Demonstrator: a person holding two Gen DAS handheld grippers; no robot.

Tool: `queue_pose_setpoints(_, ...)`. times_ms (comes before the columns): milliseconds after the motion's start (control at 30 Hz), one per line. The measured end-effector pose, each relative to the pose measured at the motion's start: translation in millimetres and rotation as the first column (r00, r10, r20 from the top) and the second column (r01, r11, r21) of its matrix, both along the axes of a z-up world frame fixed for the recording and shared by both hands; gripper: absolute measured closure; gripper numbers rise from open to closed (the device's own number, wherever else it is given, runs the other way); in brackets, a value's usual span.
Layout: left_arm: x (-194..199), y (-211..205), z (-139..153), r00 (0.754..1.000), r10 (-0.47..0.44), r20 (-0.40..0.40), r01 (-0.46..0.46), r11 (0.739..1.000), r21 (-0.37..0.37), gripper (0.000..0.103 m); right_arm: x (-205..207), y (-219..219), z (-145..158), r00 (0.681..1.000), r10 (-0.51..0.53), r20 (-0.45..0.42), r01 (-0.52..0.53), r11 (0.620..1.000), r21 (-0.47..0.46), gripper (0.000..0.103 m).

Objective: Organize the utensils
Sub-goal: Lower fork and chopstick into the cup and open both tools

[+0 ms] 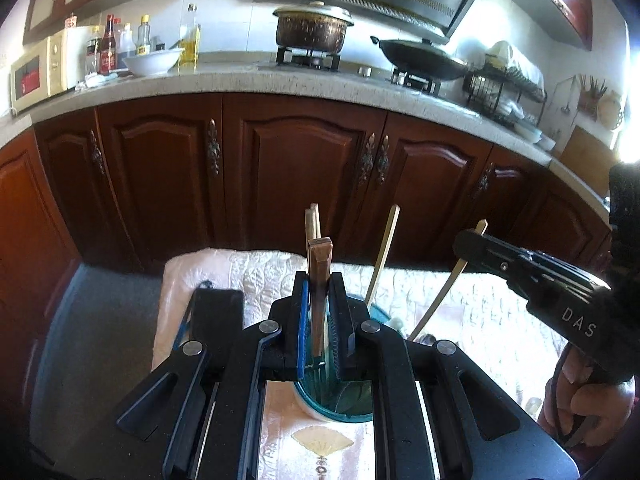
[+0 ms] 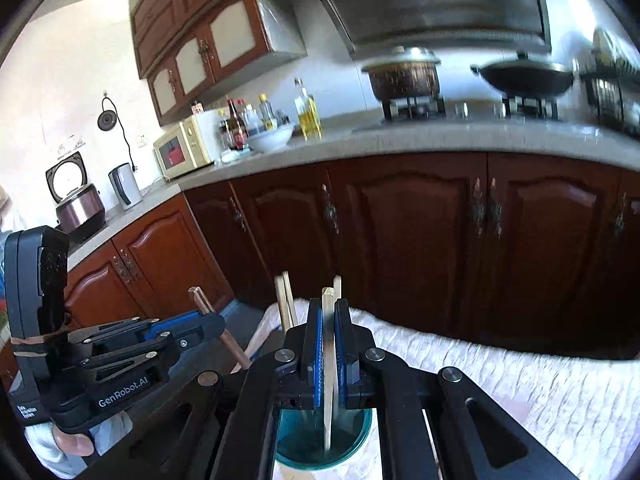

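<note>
Both grippers are pinching chopsticks above the teal cup (image 1: 334, 400). The left gripper (image 1: 319, 312) is clamped on a dark chopstick (image 1: 319, 280), held near upright, its lower end hidden behind the jaws over the cup mouth. The right gripper (image 2: 329, 344) is clamped on a pale chopstick (image 2: 329, 360) whose tip reaches down into the cup (image 2: 324, 440). Other chopsticks (image 1: 382, 256) already lean in the cup, just beyond the left jaws.

Procedure, as judged: lower each stick until its tip is inside the rim, then spread the jaws. Keep each stick close to vertical so that it does not catch the rim or lever the cup over. The two grippers sit close together; release one at a time and back away along the stick's axis to avoid knocking the leaning sticks.

The cup stands directly below the jaws on a pale quilted cloth (image 1: 248, 272), likely soft enough to let the cup rock. Beyond the fingertips run brown cabinets (image 1: 304, 172) under a speckled counter (image 1: 224, 80) carrying a microwave (image 1: 36, 76), bottles (image 1: 108, 48), a pot (image 1: 310, 30) and a wok (image 1: 420, 58).
</note>
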State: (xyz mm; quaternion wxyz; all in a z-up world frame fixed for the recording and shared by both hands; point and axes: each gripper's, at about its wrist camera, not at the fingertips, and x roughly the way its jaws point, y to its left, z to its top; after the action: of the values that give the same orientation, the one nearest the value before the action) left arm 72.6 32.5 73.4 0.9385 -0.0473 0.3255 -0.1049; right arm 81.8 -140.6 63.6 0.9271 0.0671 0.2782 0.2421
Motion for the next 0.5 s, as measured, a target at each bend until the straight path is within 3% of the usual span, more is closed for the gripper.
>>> queue_pose_setpoints(133,4.0,-2.9,-14.2,0.999,0.004,-0.032,-0.004,1.0,-0.003,0.094,5.9,-3.2,-19.7,0.998,0.0,-0.062,0.0,1.0,0.001,0.098)
queue_pose_setpoints(367,4.8,-6.1,-21.2,0.999,0.015,-0.046,-0.016,1.0,-0.015,0.094,12.0,-19.2,-26.4,0.991,-0.023,-0.13,0.026,0.999,0.024,0.097)
queue_pose_setpoints(400,4.6,-6.2,-21.1,0.999,0.015,-0.048,-0.016,1.0,-0.02,0.094,14.7,-19.4,-29.2,0.987,-0.033,-0.155,0.035,0.999,0.01,0.088)
queue_pose_setpoints(433,4.5,-5.9,-20.9,0.999,0.015,-0.051,-0.017,0.999,-0.028,0.094,15.8,-19.7,-31.3,0.985,-0.041,-0.168,0.042,0.999,0.002,0.068)
queue_pose_setpoints(500,4.4,-5.2,-20.6,0.998,0.016,-0.054,-0.018,0.999,-0.037,0.094,13.8,-23.5,-35.3,0.985,-0.043,-0.169,0.046,0.999,0.015,0.063)
